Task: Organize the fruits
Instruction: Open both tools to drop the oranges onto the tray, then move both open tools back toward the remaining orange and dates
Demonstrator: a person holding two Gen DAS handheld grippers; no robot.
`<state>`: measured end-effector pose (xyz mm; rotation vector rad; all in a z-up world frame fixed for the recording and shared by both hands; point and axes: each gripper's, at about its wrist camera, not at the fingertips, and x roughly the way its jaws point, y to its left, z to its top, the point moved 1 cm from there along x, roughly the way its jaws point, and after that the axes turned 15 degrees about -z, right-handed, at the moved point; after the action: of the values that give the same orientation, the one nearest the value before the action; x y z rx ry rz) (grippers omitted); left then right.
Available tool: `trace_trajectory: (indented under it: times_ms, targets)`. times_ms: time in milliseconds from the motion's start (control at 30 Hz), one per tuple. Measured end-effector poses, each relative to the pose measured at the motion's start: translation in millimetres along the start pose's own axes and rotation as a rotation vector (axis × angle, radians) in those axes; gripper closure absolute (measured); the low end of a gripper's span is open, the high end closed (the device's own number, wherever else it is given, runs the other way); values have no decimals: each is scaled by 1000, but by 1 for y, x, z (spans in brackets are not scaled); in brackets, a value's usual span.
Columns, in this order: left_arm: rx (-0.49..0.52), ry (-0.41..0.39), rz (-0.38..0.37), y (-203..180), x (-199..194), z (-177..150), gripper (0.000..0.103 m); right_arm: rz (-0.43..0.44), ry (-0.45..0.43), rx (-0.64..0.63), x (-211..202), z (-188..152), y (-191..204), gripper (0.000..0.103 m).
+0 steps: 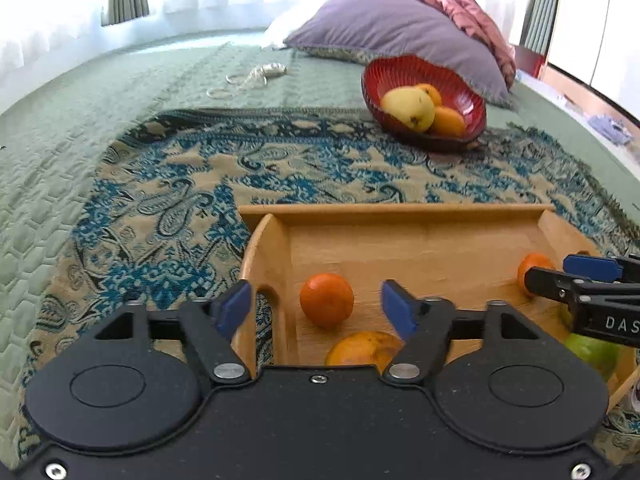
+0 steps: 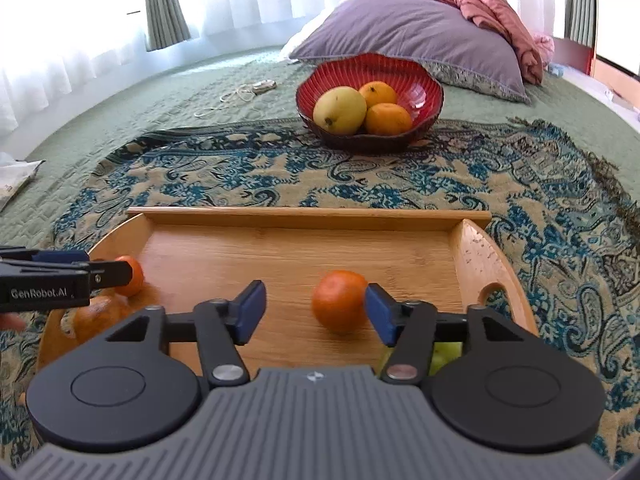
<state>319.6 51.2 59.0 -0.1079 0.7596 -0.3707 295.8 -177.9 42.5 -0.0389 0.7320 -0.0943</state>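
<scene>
Bed [image 2: 120,120]: green quilted cover, filling both views; a purple pillow [image 2: 408,28] sits at upper right of each frame.

Patterned throw [image 2: 248,176]: blue and tan paisley, spread across the middle of the bed.

Wooden tray [image 2: 304,213]: lower centre of the right wrist view, lying on the throw.

Left hand-held gripper [image 1: 316,310]: bottom of the left wrist view, jaws apart, nothing between the pads; it hangs over the tray's left end.

Right hand-held gripper [image 2: 314,310]: bottom of the right wrist view, jaws apart, not pressing on anything.

Red bowl [image 2: 370,100]: upper centre, at the far edge of the throw, in front of the pillow; holds a yellow-green fruit [image 2: 339,109] and two oranges [image 2: 388,119].

Tray contents: one mandarin [image 2: 339,306] on the tray floor, just beside the right gripper's right pad; a second mandarin [image 1: 327,299] near the tray's left wall; a larger orange fruit [image 1: 362,348] partly hidden under the left gripper; a green fruit [image 1: 592,350] at lower right, partly hidden.
</scene>
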Motion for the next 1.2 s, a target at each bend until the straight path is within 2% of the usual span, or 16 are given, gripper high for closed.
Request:
trace_trajectory:
  times_ms: [300, 533, 733, 1033, 1200]
  targets:
    - [61, -69, -23, -19, -47, -12, 18, -7, -141, -87, -50, -9, -1, 14]
    - [118, -91, -45, -42, -78, -34, 15, -1, -193, -140, -75, -30, 0, 14]
    - [149, -96, -58, -60, -96, -58, 14, 20, -212, -127, -93, -51, -5, 13]
    - [149, -107, -88, -74, -116, -93, 12, 30, -292, -106, -125, -84, -17, 9]
    - [172, -112, -73, -81, -123, -111, 12, 32, -305, -110, -133, -103, -19, 9]
